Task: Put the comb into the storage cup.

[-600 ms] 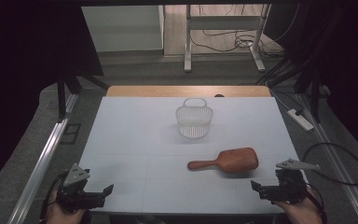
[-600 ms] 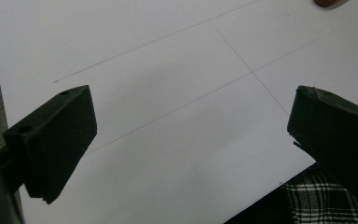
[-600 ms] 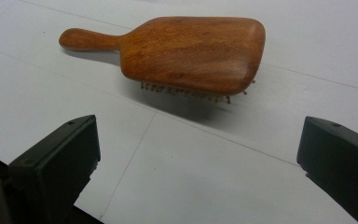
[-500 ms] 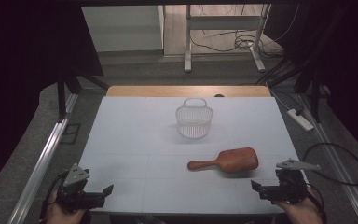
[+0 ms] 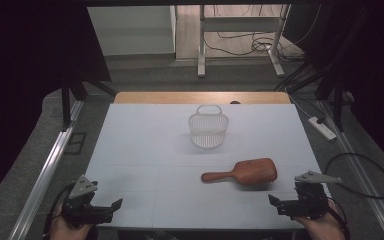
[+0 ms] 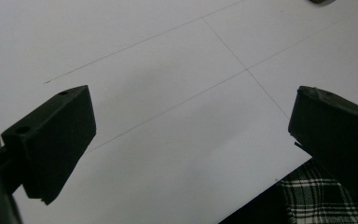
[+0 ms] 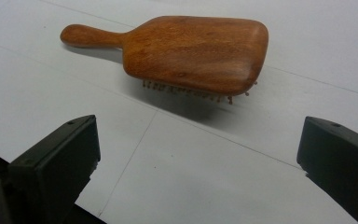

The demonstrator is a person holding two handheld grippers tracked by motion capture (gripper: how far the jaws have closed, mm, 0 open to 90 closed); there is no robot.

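A brown wooden hairbrush [image 5: 244,172] lies bristles down on the white table [image 5: 145,145], right of the middle, its handle pointing left. Behind it, near the table's centre, stands a small white wire basket [image 5: 208,127] with a handle. My right gripper [image 5: 276,201] rests at the near right edge, just in front of the hairbrush [image 7: 186,53], jaws wide apart and empty. At the near left corner sits my left gripper [image 5: 114,205], open too, with bare table [image 6: 168,93] between its jaws.
A wooden strip [image 5: 200,97] borders the table's far edge. Beyond it are a desk frame [image 5: 240,45] and floor cables. A white power strip [image 5: 322,128] lies on the floor at the right. Checked cloth [image 6: 317,196] shows below the table's near edge.
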